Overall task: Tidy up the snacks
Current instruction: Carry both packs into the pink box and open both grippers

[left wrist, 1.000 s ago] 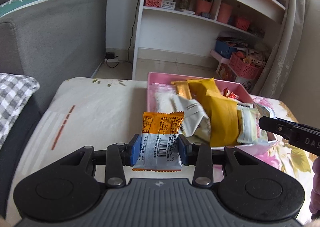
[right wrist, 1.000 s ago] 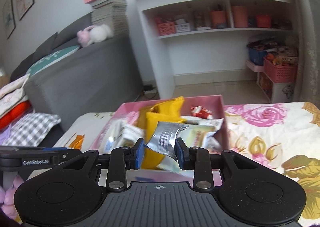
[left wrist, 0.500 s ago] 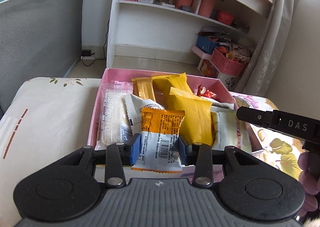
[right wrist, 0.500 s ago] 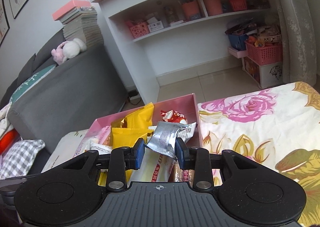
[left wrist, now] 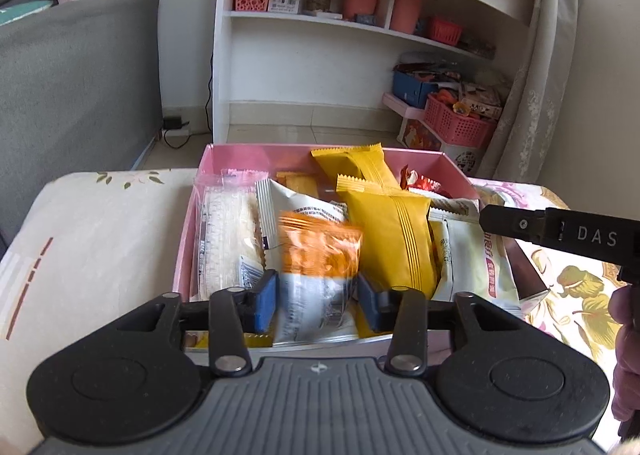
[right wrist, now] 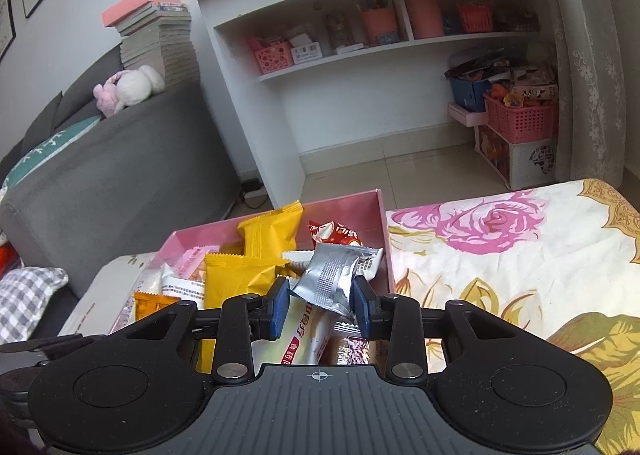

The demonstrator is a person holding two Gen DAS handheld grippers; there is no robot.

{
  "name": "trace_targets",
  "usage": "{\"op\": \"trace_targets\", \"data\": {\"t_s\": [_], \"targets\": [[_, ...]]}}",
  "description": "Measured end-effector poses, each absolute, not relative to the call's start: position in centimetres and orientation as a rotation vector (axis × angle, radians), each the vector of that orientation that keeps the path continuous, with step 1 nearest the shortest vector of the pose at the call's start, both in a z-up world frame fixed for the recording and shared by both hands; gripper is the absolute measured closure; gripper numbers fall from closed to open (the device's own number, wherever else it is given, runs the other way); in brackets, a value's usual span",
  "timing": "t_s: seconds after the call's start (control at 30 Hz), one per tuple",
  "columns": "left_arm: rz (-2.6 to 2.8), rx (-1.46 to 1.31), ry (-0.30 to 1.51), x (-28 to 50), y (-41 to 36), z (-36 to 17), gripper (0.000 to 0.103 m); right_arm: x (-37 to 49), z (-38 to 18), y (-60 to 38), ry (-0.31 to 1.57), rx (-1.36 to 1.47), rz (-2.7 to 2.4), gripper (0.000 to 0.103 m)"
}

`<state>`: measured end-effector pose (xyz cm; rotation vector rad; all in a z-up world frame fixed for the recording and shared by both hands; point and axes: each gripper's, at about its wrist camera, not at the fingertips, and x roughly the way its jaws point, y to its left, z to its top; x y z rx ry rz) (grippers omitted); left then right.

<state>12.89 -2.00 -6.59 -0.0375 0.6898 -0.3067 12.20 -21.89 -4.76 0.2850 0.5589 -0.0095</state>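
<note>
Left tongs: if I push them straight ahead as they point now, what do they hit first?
Likely the white printed packet behind the orange packet that the left tongs hold, inside the pink box; depth is uncertain.

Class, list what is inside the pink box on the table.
The pink box holds two yellow packets, a clear-wrapped pack, a white packet and a red wrapper. Anything beneath them is covered.

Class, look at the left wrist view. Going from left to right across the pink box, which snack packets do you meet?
Clear packet of pale wafers → white packet with black print → orange packet between the left gripper fingers → big yellow packet → pale packet with red characters.
</note>
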Motion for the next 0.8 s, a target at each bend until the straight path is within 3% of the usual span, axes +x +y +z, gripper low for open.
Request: {"op": "trace_targets", "data": {"t_s": [0.03, 0.1, 0.2, 0.57, 0.8], "targets": [[-0.311, -0.045, 0.683, 12.8, -1.9, -6.5, 0.051, 12.1, -4.7, -22.0, 0.555, 0.289, -0.003, 0.067], [-0.315, -0.052, 0.671, 12.5, -1.8, -6.2, 0.045, 12.1, -4.6, -22.3, 0.559, 0.308, 0.006, 0.056], [-0.300, -0.034, 0.661, 12.3, -2.0, -5.9, 0.037, 11.9, -4.5, -22.7, 0.557, 0.321, 0.006, 0.051], [-0.273, -0.035, 0.681, 11.7, -1.1, -5.5, 0.031, 10.7, -3.9, -23.5, 0.560, 0.330, 0.020, 0.040], [-0.267, 0.017, 0.720, 9.9, -0.8, -5.2, 0.018, 8.9, -2.9, -22.8, 0.580, 0.264, 0.042, 0.030]]}}
